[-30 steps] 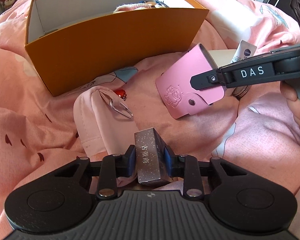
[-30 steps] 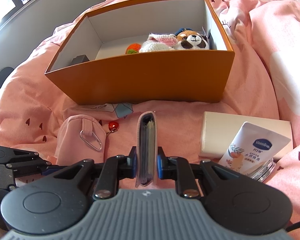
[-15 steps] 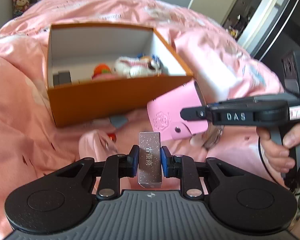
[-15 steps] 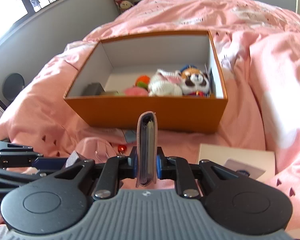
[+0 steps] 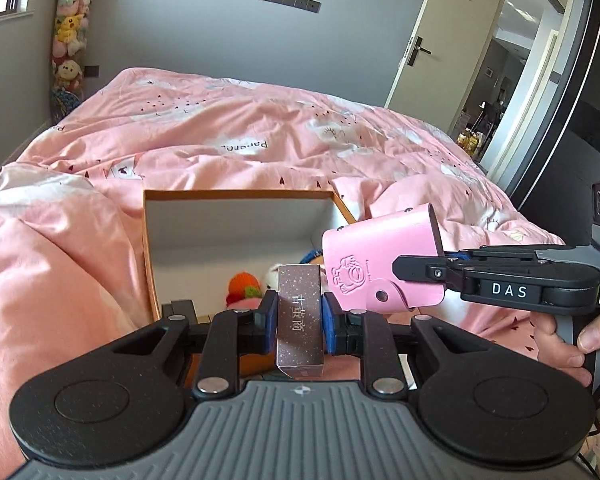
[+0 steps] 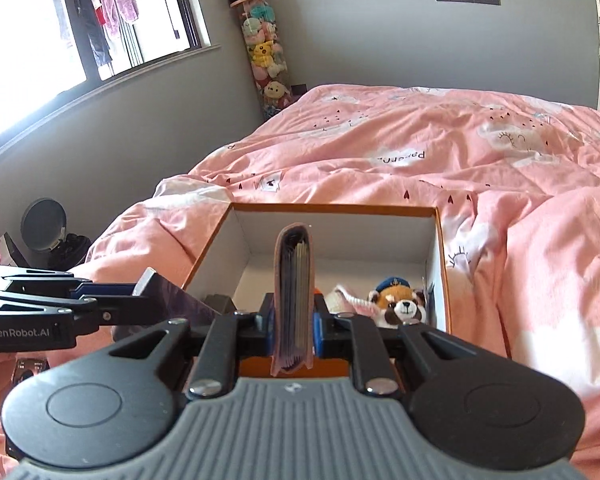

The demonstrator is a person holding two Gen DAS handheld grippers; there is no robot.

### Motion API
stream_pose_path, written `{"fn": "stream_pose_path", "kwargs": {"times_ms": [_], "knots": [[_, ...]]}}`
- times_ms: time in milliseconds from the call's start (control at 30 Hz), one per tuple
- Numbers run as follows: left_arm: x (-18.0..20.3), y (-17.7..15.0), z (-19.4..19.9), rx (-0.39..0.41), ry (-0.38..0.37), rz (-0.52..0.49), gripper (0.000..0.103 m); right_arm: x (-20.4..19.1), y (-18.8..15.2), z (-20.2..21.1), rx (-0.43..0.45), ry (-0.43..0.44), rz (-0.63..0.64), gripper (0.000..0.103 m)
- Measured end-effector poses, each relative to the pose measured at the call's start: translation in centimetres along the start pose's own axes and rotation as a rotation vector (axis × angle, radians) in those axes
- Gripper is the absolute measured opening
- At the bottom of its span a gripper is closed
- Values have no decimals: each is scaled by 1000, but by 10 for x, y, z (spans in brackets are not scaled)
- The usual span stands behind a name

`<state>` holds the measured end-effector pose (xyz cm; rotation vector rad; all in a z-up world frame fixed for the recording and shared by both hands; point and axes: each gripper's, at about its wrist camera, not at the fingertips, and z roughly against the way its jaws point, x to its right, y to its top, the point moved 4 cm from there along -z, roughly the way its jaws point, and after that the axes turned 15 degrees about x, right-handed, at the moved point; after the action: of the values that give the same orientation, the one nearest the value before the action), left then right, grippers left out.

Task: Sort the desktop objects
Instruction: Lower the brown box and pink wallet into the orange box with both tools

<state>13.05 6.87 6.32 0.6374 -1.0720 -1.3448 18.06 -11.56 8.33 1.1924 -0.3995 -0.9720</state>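
Desktop objects are being carried two at a time: the left hand-held gripper is clamping a sparkly brown box, the right hand-held gripper a pink card wallet. Beyond, the orange box on the bed is already holding plush toys; both items seem bound there.

Low in the middle of the frame, the right hand-held gripper pinches a pink card wallet edge-on, its blue pads tight against both sides. Just beyond it sits an orange box on the pink quilt, white inside, with a plush red panda against its right wall. At the left edge the left hand-held gripper holds a dark sparkly box near the orange box's left corner. A column of soft toys stands in the upper middle, by the window.
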Motion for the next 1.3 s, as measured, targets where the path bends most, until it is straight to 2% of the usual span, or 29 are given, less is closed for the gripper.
{"fn": "stream_pose_path", "kwargs": {"times_ms": [267,433,633,800,1000,1200,1300], "knots": [[-37,33,-42,-34,68,-11,26,-6,20,-49,7,33,-24,19],[-52,39,-76,-93,118,-50,26,-1,21,-92,-44,55,-74,19],[-68,25,-115,-213,177,-94,26,2,-1,-146,-171,92,-130,19],[-72,17,-135,-248,215,-146,26,6,-20,-175,-238,91,-152,19],[-75,4,-151,-310,254,-186,26,8,-33,-197,-298,101,-188,19],[-82,-8,-161,-370,309,-187,26,7,-45,-213,-358,120,-221,19],[-84,-10,-160,-379,313,-174,26,8,-49,-220,-386,121,-247,19]]}}
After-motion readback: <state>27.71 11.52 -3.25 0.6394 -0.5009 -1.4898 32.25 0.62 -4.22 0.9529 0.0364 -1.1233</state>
